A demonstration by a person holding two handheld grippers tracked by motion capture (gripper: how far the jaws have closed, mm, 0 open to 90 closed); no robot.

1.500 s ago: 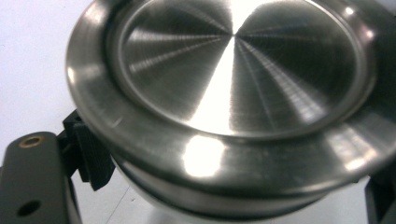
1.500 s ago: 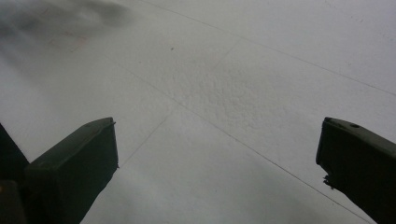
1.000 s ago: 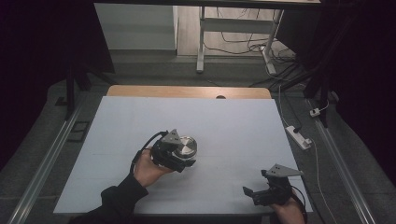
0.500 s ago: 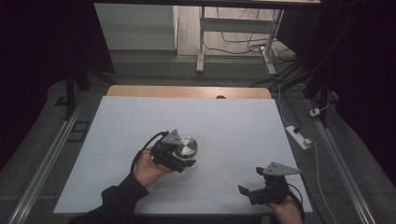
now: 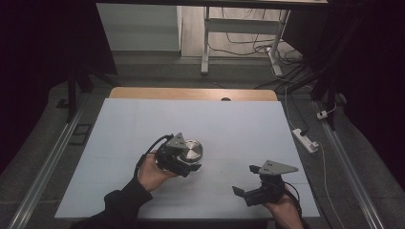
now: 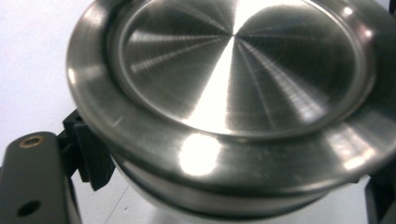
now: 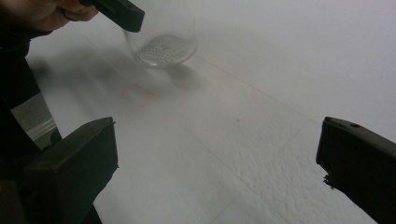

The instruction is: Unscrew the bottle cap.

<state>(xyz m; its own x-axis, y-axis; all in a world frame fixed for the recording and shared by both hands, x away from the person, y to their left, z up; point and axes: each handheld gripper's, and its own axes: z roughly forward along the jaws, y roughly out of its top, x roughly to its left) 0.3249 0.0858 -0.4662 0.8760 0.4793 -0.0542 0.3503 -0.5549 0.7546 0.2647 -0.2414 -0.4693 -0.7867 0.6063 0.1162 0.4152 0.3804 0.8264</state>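
Note:
A glass jar with a shiny steel lid (image 5: 192, 150) sits left of the table's middle. My left gripper (image 5: 187, 162) is shut on the jar just under the lid rim. In the left gripper view the lid (image 6: 243, 70) is very close, with one black finger (image 6: 91, 154) pressed against the glass below it. My right gripper (image 5: 244, 180) hovers open near the front right edge, with nothing between its jaws. The right gripper view (image 7: 217, 140) looks across bare table at the jar's dimpled glass base (image 7: 163, 39) and a left gripper jaw above it.
The white table top (image 5: 215, 119) has a wooden strip along its far edge. A white power strip (image 5: 304, 139) lies on the floor to the right. Metal rails run along both sides, and a desk frame with cables stands behind.
My right gripper has moved left along the front edge and risen a little, still open. The left gripper and the jar have stayed put.

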